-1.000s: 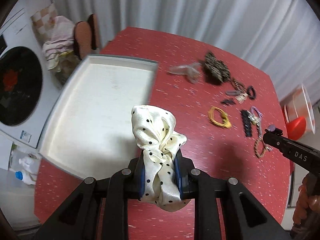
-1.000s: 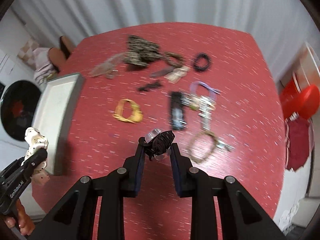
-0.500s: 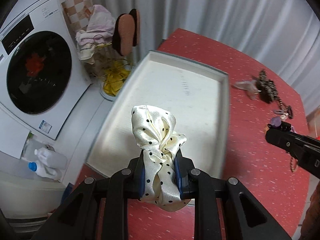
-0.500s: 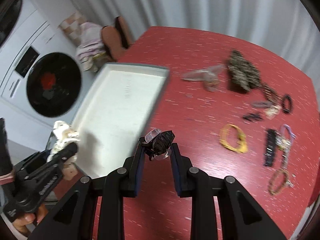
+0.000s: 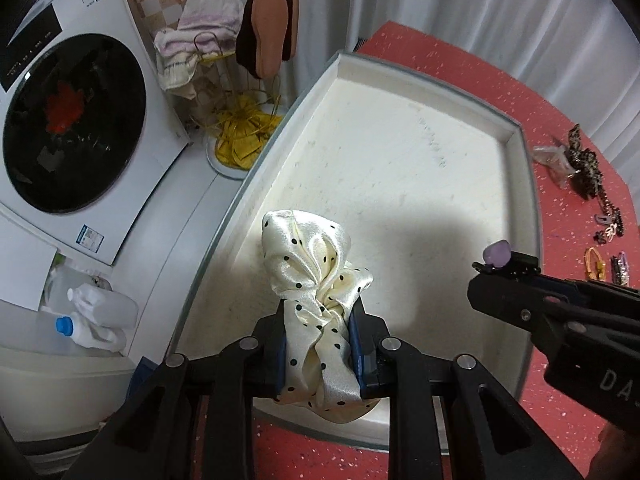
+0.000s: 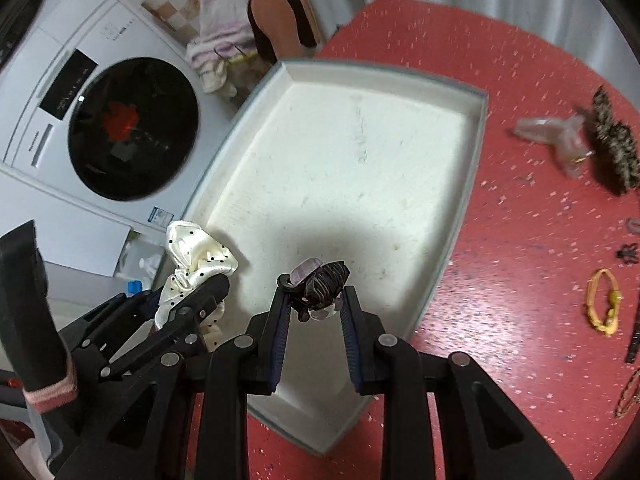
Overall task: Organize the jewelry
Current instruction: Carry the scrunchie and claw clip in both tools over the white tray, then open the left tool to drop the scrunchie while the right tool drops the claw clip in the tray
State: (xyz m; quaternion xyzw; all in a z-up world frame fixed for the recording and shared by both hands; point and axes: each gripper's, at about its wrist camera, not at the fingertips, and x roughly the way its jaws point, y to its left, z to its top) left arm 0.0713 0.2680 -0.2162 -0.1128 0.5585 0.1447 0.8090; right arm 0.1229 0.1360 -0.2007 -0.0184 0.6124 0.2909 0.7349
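While the left gripper (image 5: pixel 320 312) pinched the dotted scrunchie (image 5: pixel 316 280) between its fingers, it hung over the near edge of the white tray (image 5: pixel 400 184).

The right gripper (image 6: pixel 314 300) pinched a dark hair clip (image 6: pixel 322 282) over the tray's near corner on the red worktop (image 6: pixel 520 280).

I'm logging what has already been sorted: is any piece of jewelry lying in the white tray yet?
No: the white tray has a bare floor, while the polka-dot scrunchie sits clamped in the left claw above it.
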